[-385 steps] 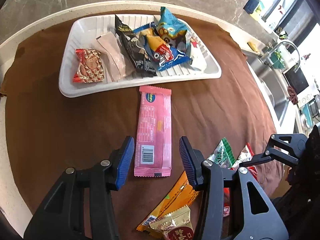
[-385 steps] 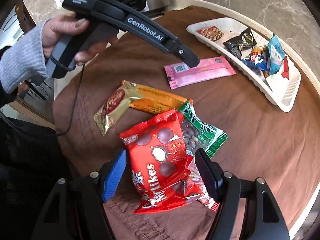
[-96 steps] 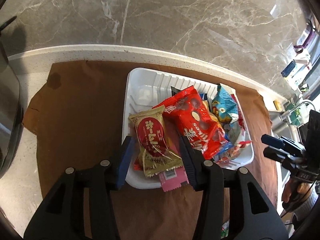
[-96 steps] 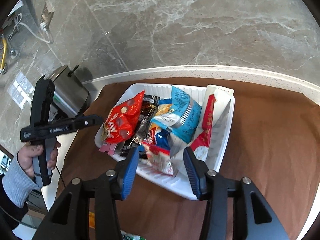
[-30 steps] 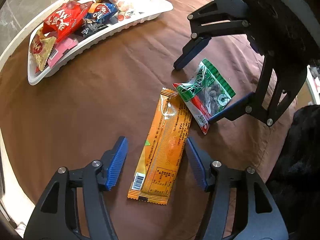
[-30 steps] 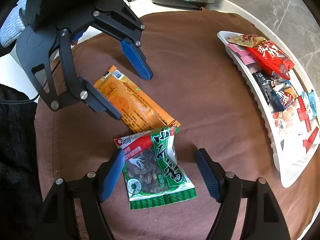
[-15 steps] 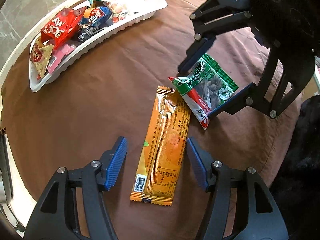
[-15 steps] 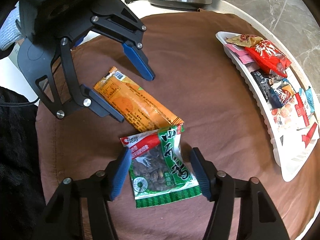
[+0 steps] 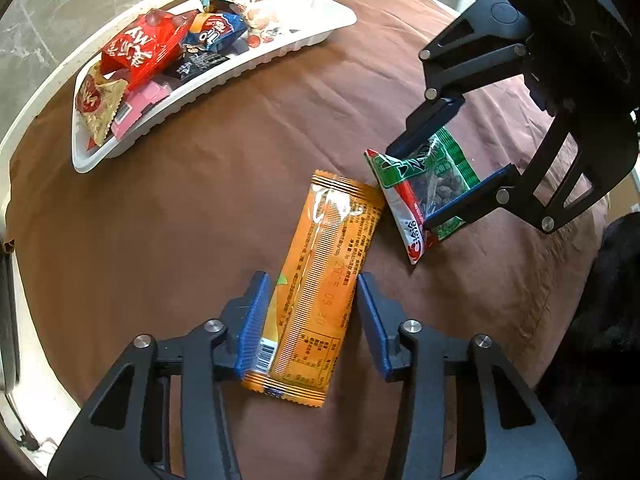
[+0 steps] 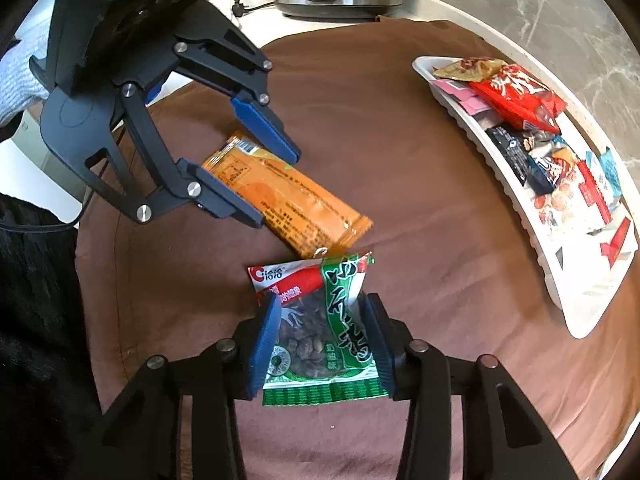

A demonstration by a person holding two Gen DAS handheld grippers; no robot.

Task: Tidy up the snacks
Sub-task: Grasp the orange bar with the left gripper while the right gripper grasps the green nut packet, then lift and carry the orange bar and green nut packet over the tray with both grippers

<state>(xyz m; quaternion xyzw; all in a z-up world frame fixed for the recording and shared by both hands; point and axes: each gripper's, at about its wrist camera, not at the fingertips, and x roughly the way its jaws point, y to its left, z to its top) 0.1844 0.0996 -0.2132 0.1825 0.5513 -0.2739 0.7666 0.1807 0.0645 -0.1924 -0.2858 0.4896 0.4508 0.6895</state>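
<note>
Wrappers overlap in the white ribbed tray (image 9: 336, 26) at the table's far edge, hiding lower packets. Left gripper (image 9: 312, 320) straddles the glossy orange bar (image 9: 324, 280), contact unclear; right gripper (image 10: 322, 344) pinches the crinkly green nut bag (image 10: 320, 332) mid-table.
</note>
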